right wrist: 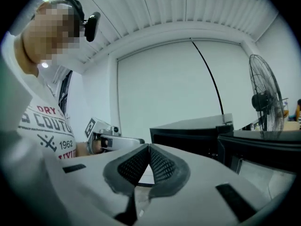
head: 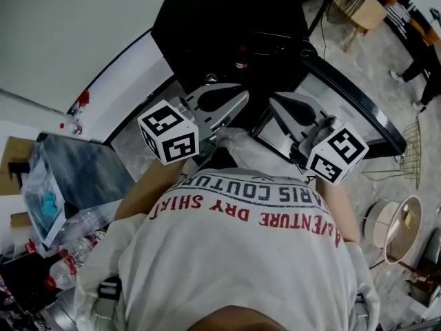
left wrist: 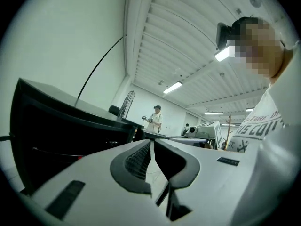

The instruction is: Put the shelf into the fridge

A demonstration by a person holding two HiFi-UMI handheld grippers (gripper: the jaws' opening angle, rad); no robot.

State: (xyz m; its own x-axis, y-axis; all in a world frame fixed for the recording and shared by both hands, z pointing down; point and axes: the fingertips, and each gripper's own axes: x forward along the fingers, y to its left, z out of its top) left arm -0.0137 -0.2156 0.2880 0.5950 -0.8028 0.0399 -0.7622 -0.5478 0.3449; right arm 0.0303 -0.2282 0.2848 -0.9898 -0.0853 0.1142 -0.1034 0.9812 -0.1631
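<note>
Nearest is the wearer's white printed shirt (head: 241, 254), and just past it both tools are held level at chest height, side by side and angled towards each other. The left tool (head: 238, 101) has its jaws together; in the left gripper view (left wrist: 151, 142) the ribbed pads meet at the tips with nothing between them. The right tool (head: 275, 103) is likewise closed on nothing, and the right gripper view (right wrist: 148, 147) shows its pads touching. Straight ahead of both, and near, stands the black fridge (head: 227, 19), its dark front turned towards the wearer. What looks like its door (head: 372, 112) is swung out to the right, so the right tool is the nearer to the door, while both are about equally near the opening. The shelf I cannot pick out in any view. It is not in either tool, and nothing shows that it is in the fridge, so which way it lies and how its long axis runs cannot be told. By my reading, the next move turns on finding it and bringing it flat into that opening. Counted: two tools, one fridge, one door, no shelf in sight. Farther off are one standing fan (right wrist: 265, 98) and one person (left wrist: 155, 119) across the room.
</note>
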